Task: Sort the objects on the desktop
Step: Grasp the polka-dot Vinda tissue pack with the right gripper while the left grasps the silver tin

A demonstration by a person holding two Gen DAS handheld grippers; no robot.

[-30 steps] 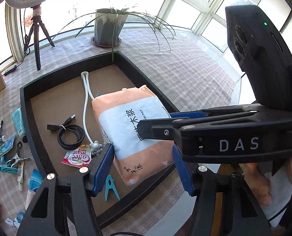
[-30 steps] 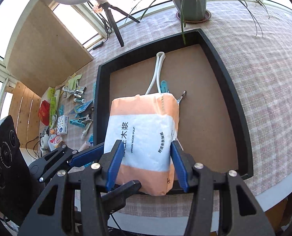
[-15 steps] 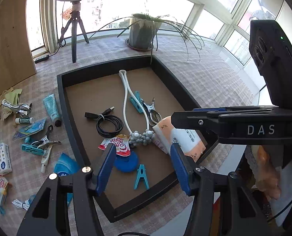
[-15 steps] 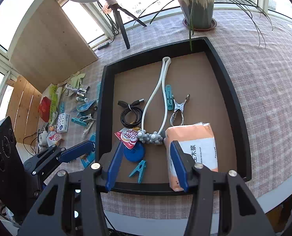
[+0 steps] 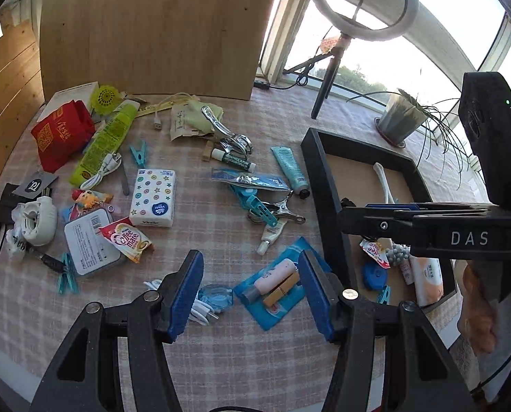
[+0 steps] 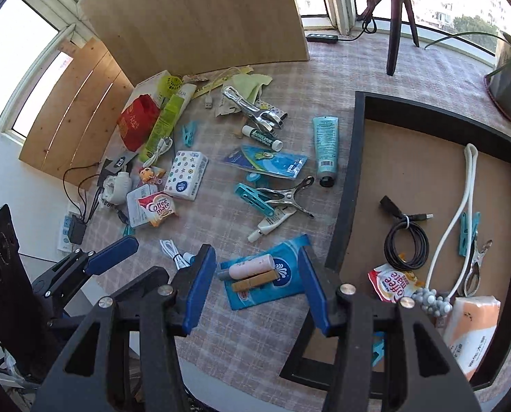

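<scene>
My left gripper [image 5: 250,288] is open and hangs above a blue pouch [image 5: 276,288] that carries a pink tube and a tan tube, left of the black tray [image 5: 327,213]. My right gripper [image 6: 257,274] is also open, over the same blue pouch [image 6: 265,278] beside the tray [image 6: 350,189]. Nothing sits between either pair of pads. An orange-and-white tissue pack [image 6: 471,329] lies in the tray's near corner, with a black cable [image 6: 406,240], a white cord and a Coffee mate sachet [image 6: 392,281].
Loose items cover the checked cloth: a dotted tissue pack [image 5: 154,195], a teal tube [image 5: 289,168], a metal clamp [image 5: 282,209], a red bag [image 5: 61,134], a white cable [image 5: 200,309]. A ring-light tripod [image 5: 327,79] and a potted plant [image 5: 399,120] stand behind.
Both grippers swung left, from over the tray to over the loose items on the cloth. The orange tissue pack, earlier close before the fingers, now lies in the tray.
</scene>
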